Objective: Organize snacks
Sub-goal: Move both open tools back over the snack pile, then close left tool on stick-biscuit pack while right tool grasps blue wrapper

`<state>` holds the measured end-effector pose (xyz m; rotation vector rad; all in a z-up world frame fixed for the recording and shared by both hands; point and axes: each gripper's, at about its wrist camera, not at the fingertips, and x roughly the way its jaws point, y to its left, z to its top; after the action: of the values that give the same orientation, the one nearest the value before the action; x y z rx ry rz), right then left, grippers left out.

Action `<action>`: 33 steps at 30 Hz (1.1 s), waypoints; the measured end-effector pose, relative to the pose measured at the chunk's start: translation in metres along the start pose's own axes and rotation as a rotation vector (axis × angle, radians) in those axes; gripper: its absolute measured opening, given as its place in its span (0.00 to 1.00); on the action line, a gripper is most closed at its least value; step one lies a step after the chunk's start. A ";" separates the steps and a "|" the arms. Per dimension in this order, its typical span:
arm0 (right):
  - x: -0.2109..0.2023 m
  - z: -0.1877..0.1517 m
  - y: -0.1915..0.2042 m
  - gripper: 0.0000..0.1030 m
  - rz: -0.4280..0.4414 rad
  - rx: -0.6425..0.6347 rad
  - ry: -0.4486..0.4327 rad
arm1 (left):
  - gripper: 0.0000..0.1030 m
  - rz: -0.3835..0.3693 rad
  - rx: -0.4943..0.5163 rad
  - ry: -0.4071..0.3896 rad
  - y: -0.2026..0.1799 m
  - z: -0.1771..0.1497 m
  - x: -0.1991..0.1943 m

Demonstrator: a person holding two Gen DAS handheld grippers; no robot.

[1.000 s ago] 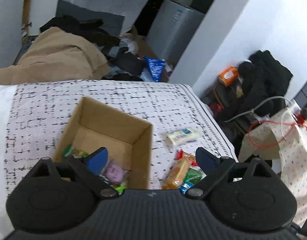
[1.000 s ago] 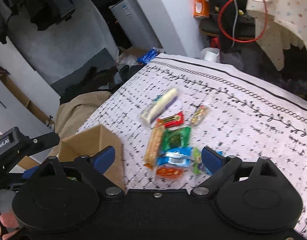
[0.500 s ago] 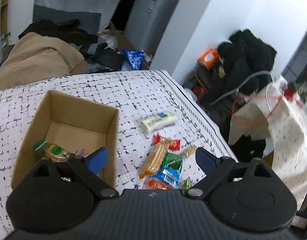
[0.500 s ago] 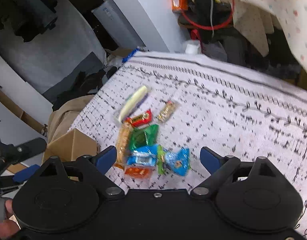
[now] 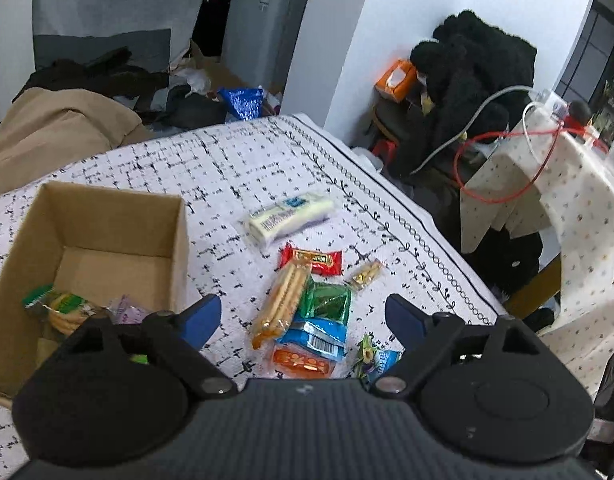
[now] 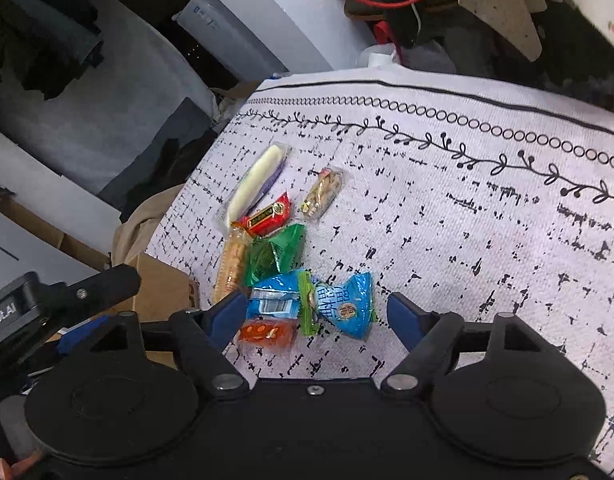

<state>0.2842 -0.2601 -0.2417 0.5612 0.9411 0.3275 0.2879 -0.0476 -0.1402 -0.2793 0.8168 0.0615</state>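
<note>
— Both grippers have dropped closer to the snack pile since a second ago; the cardboard box (image 5: 107,232) now sits off to the left.

— Which is nearer?

— The right gripper (image 6: 313,316): its jaws, fairly wide and closing, have nothing pressed yet, and the blue packet (image 6: 347,306) lies between them on the counter (image 6: 467,220), long axis slanting away.

— The left gripper (image 5: 303,316)?

— Also closing on nothing, with the biscuit stick (image 5: 281,304) ahead, pointing away toward the red wrapper (image 5: 313,261).

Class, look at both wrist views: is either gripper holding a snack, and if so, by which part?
Nothing is held. The left gripper and right gripper hang over the pile of wrapped snacks, jaws closing, pads touching none.
</note>
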 end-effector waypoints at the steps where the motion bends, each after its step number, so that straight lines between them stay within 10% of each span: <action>1: 0.002 0.000 -0.001 0.74 0.001 0.001 0.003 | 0.85 0.005 0.008 0.007 -0.002 0.000 0.003; 16: 0.039 0.000 -0.010 0.62 -0.008 -0.036 0.088 | 0.59 0.112 0.029 0.139 -0.015 0.005 0.060; 22: 0.050 0.000 -0.011 0.41 -0.007 -0.070 0.105 | 0.47 0.159 -0.002 0.194 -0.013 0.009 0.086; 33: 0.052 0.004 -0.014 0.30 0.018 -0.085 0.087 | 0.45 0.212 0.000 0.261 -0.011 0.011 0.121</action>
<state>0.3167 -0.2473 -0.2827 0.4813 1.0019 0.4092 0.3805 -0.0619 -0.2185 -0.2024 1.1038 0.2270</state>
